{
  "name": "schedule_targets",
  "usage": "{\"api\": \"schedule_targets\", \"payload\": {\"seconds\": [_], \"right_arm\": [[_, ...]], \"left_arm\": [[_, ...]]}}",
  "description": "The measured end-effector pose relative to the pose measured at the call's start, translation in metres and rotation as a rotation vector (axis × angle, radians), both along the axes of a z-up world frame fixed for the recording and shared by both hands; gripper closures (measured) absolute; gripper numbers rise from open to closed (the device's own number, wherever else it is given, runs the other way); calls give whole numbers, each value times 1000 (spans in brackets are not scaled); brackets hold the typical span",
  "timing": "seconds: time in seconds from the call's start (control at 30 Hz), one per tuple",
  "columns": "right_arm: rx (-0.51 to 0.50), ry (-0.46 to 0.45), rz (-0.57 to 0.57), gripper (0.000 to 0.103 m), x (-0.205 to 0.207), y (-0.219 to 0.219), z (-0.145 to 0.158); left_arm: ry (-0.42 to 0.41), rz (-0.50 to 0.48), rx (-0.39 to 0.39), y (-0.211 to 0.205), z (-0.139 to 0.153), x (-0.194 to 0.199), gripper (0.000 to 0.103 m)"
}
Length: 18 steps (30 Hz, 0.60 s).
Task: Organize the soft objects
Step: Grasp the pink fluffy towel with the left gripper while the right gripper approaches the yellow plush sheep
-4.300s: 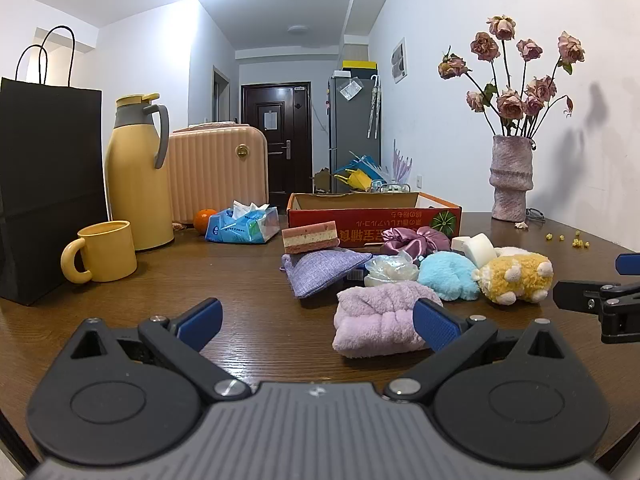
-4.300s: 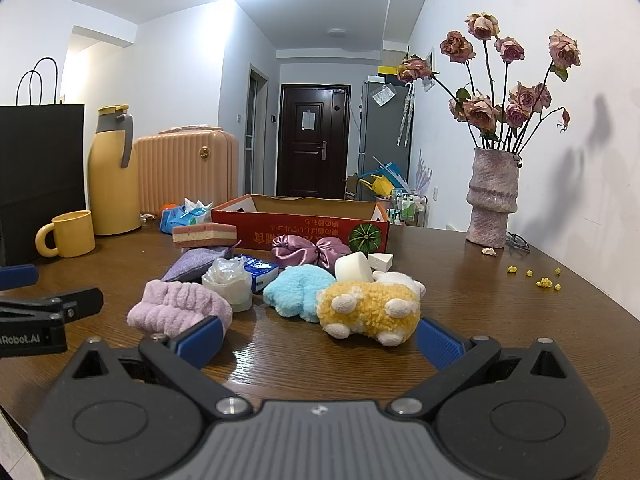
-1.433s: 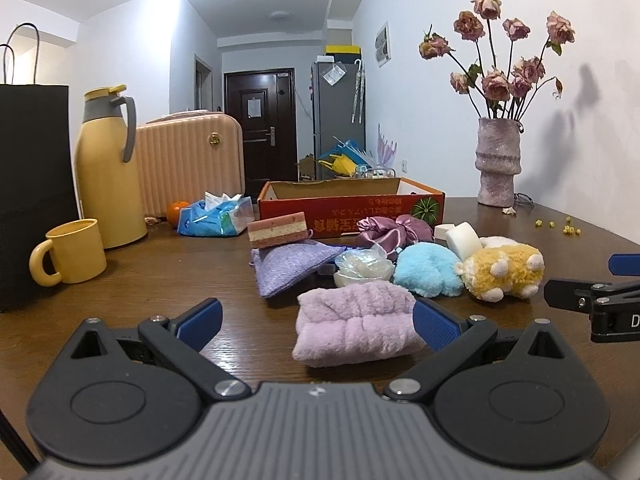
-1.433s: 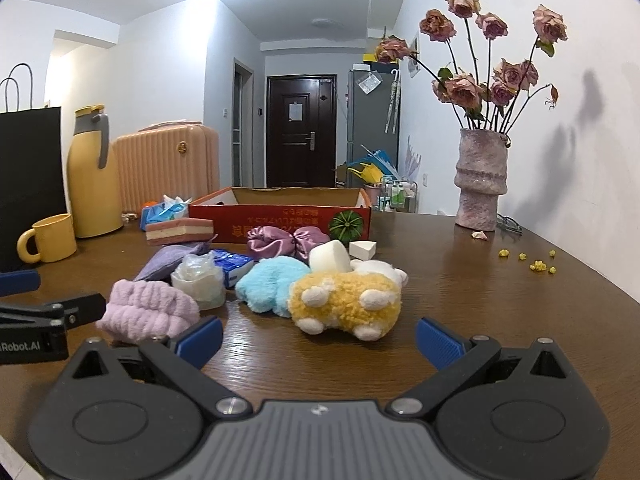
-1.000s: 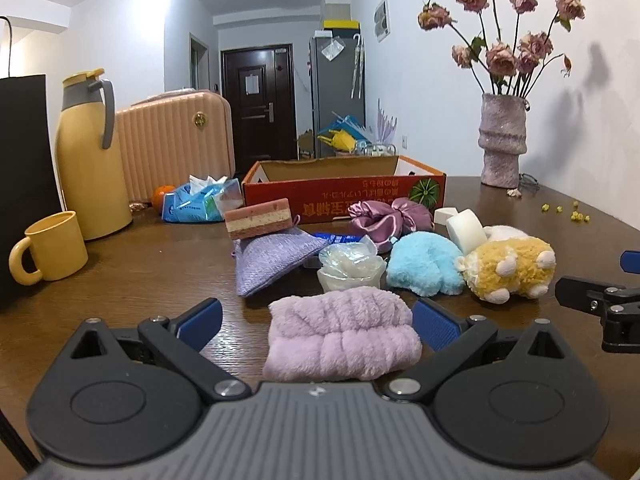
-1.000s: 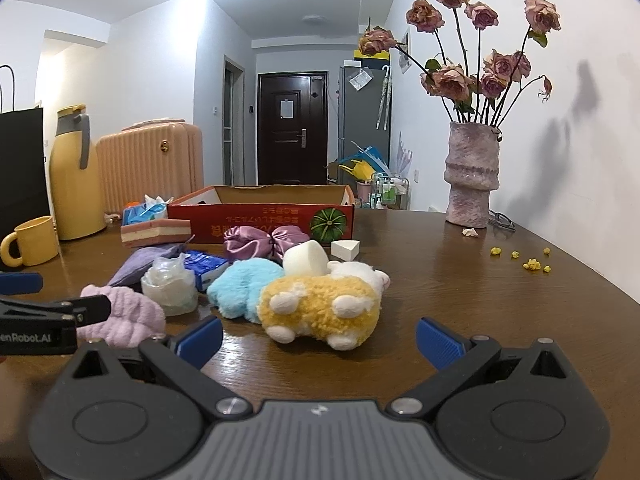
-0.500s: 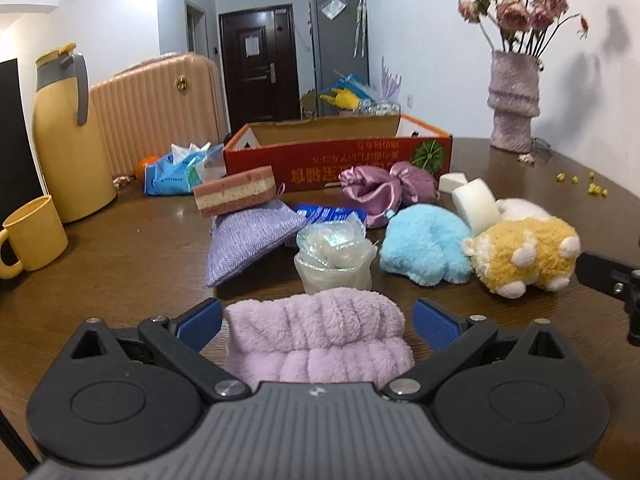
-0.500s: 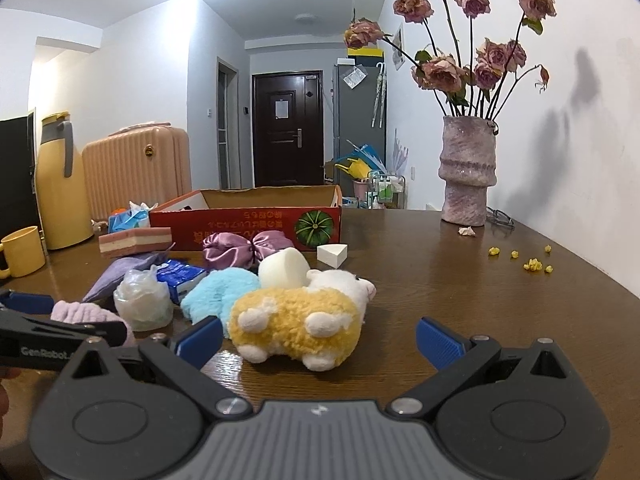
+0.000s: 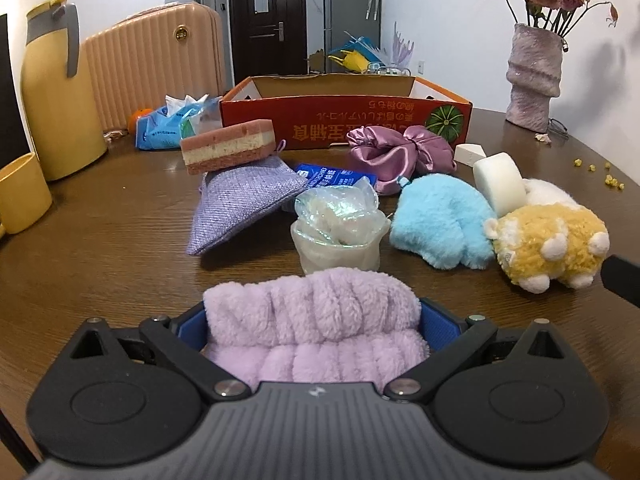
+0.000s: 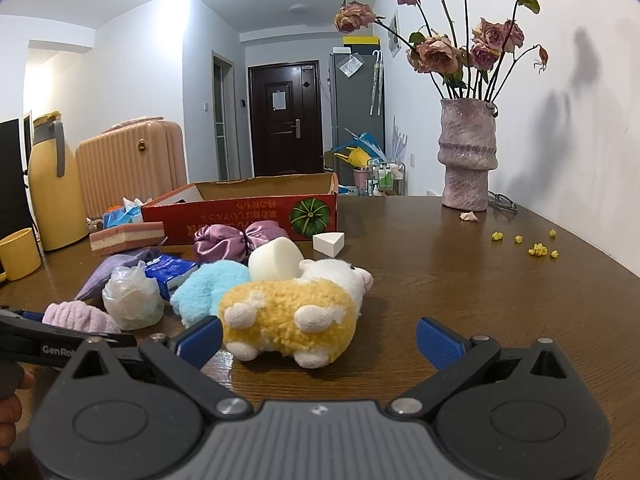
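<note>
1. Left wrist view is showing your left hand-held gripper (image 9: 312,320) lying low over the bench (image 9: 100,248), its blue pads (image 9: 434,326) pressing on both ends of the lilac fleece roll (image 9: 312,320); you are gripping it.
2. Fleece is hiding most of both pads, and whether the roll is resting on the bench or lifted cannot be told.
3. Right wrist view is showing your right hand-held gripper (image 10: 318,338) level and spread wide, grasping nothing, with the yellow plush toy (image 10: 292,314) sitting just ahead between its fingertips (image 10: 438,342).
4. Behind the toy, the blue fluffy item (image 10: 204,286) and a white sponge (image 10: 274,258) are crowding together, touching it.
5. Your left tool is cutting across the lower left of that view, covering part of the roll (image 10: 78,316).
6. Farther back, the red cardboard box (image 10: 240,212) is standing open; its inside is hard to make out.
</note>
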State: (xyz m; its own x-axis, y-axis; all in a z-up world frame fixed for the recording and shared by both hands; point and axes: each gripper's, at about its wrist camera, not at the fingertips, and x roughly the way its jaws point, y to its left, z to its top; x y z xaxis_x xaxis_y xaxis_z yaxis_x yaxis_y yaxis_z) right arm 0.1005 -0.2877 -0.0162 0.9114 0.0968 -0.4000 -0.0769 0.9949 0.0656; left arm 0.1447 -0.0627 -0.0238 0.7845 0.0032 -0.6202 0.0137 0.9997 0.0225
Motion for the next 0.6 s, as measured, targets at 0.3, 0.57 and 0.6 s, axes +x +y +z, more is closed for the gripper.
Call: {"api": "schedule_targets", "payload": {"seconds": [0.3, 0.57, 0.6], "right_arm": [[-7, 7, -8, 0, -1, 3, 0], [-20, 8, -5, 0, -3, 7, 3], [-21, 7, -4, 0, -3, 8, 4]], "left_arm": [[-55, -39, -42, 2, 6, -9, 39], [-116, -95, -89, 6, 14, -18, 72], [-120, -97, -94, 7, 14, -19, 73]]}}
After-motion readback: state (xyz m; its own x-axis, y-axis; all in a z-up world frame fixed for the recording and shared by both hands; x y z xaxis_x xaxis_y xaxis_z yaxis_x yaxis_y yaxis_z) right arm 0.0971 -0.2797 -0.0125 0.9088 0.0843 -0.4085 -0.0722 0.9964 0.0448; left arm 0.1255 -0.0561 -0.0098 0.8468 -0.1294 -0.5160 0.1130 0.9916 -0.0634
